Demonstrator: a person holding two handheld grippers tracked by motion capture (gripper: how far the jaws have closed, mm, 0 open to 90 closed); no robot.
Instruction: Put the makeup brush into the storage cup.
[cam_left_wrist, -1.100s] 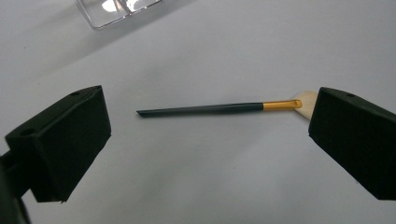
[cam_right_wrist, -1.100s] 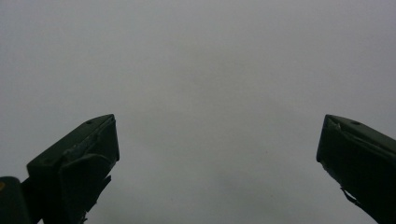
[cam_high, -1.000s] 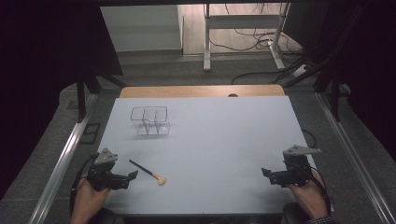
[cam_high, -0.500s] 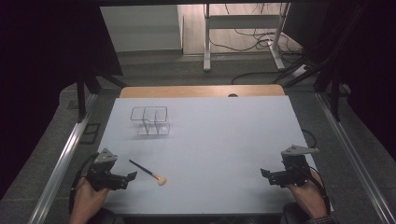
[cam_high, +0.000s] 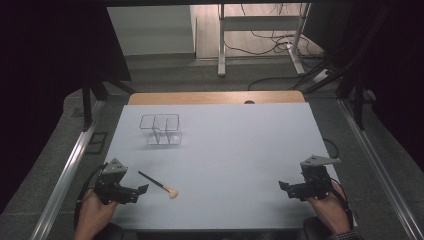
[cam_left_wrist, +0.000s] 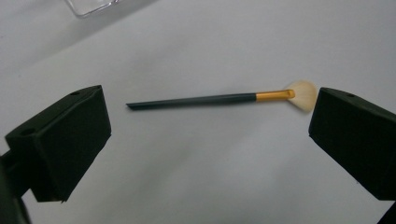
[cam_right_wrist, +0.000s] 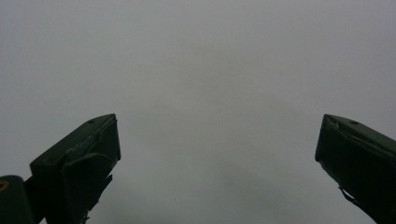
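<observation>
A makeup brush (cam_high: 157, 183) with a dark handle, gold ferrule and pale bristles lies flat on the white table (cam_high: 225, 150) near its front left. In the left gripper view the brush (cam_left_wrist: 210, 99) lies crosswise just beyond the jaws. My left gripper (cam_high: 140, 191) is open, low over the table just left of the brush, holding nothing. A clear two-compartment organizer (cam_high: 161, 128) stands upright at the back left. My right gripper (cam_high: 282, 187) is open near the front right corner, over bare table, nothing between its fingers (cam_right_wrist: 79, 158).
A corner of the clear organizer (cam_left_wrist: 91, 5) shows at the top of the left gripper view. A wooden strip (cam_high: 215, 97) borders the table's far edge. Metal rails (cam_high: 70, 170) run along both sides. Cables and a desk frame (cam_high: 260, 35) lie on the floor beyond.
Both grippers have shifted only slightly; the left has crept a little toward the brush. The brush and organizer have not moved.
</observation>
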